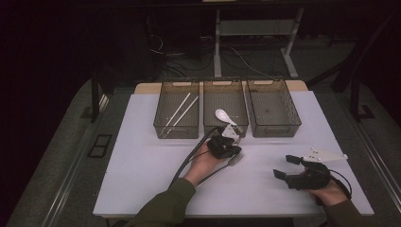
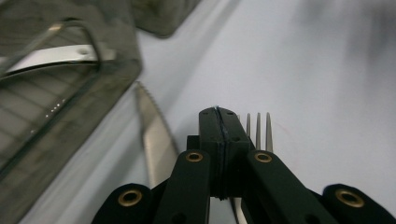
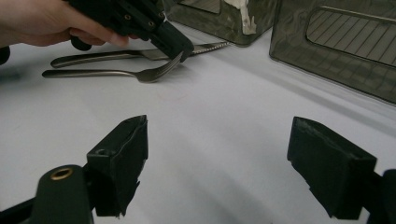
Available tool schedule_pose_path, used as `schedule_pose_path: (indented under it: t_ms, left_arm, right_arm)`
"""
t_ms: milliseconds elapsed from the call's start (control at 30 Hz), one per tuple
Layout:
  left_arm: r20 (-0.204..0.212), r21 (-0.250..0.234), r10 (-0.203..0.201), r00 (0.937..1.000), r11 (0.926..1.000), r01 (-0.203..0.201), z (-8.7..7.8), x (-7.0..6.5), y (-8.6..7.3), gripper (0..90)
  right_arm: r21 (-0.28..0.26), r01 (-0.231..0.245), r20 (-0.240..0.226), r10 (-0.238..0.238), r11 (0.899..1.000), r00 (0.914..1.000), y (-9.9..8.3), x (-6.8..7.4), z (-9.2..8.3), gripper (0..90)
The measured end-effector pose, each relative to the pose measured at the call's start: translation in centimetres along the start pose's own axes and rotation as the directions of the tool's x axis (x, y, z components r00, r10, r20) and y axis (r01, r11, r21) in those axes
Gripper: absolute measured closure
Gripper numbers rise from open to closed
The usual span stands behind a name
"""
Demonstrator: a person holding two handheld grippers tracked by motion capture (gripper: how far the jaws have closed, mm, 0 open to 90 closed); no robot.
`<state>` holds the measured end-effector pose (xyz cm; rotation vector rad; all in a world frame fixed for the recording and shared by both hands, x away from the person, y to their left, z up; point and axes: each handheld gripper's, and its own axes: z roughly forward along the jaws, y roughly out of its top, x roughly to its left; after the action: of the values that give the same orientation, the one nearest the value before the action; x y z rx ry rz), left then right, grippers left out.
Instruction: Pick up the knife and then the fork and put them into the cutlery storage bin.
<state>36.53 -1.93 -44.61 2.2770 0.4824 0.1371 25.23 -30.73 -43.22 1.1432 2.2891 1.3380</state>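
Note:
A metal fork (image 1: 235,160) lies on the white table (image 1: 142,165), and in the right gripper view the fork (image 3: 140,73) rests flat beside a knife (image 3: 116,56). My left gripper (image 1: 231,152) hovers right over the fork's head, jaws pressed together with nothing visible between them. In the left gripper view the closed tips (image 2: 218,114) sit just left of the fork's tines (image 2: 258,130), with the knife (image 2: 156,140) further left. My right gripper (image 1: 285,167) rests at the table's right, jaws wide apart and empty (image 3: 233,158).
Three dark see-through bins stand in a row at the back: the left bin (image 1: 161,127) holds chopsticks (image 1: 182,111), the middle bin (image 1: 208,127) a white spoon (image 1: 223,115), and the right bin (image 1: 293,118) has nothing visible in it. Bin walls (image 2: 56,140) stand close to the left gripper.

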Motion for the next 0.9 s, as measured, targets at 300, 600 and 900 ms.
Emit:
schedule_pose_path:
  t_ms: [300,600,900]
  left_arm:
    - [0.089,0.013,0.048,0.9949,0.9987,-0.049,0.5,-2.5,0.2,89.1]
    - [0.184,0.026,0.081,0.9796,0.9959,-0.087,0.8,-5.0,0.0,89.1]
    - [0.162,0.007,0.080,0.9835,0.9966,-0.082,-1.4,-4.6,-0.1,82.7]
  right_arm:
    - [-0.003,0.001,0.000,-0.001,1.000,1.0000,0.0,0.0,0.0,20.1]
    - [-0.007,0.000,0.001,0.000,1.000,1.0000,0.0,0.0,-0.1,20.1]
    - [-0.013,-0.002,0.007,0.003,1.000,1.0000,0.1,0.0,-0.2,20.1]
